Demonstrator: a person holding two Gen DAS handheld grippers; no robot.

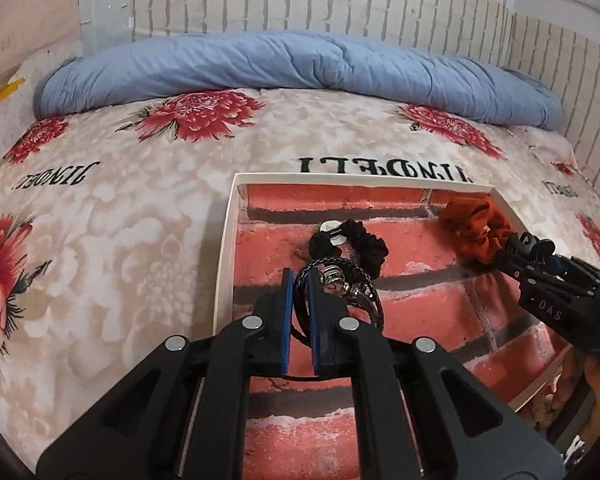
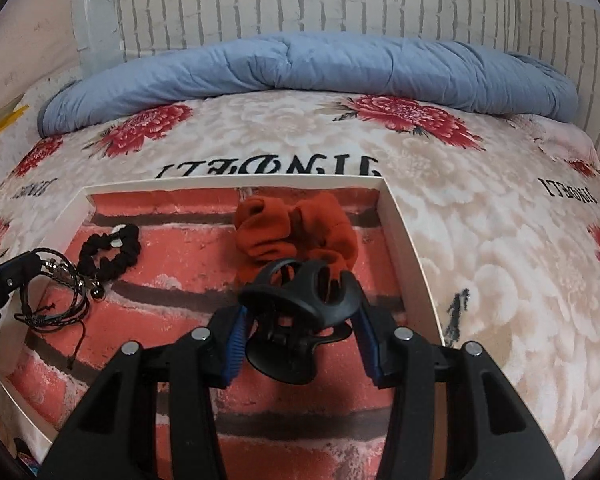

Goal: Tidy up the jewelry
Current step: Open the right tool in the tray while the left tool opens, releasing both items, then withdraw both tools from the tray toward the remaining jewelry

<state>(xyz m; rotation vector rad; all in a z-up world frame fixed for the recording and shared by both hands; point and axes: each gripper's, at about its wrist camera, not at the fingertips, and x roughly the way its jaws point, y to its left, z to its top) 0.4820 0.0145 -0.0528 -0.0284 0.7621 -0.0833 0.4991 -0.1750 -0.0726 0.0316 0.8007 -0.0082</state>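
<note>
Left tool (image 1: 300,312) fingers hide part of the braided bracelet (image 1: 340,280); whether its low loops touch the tray (image 1: 226,240) floor cannot be told. The hair claw (image 2: 300,312) covers the near edge of the orange scrunchie (image 2: 296,228). Tray's near corners are cut off by both frames. Yellow object (image 1: 0,96) at the left edge is unidentifiable.
</note>
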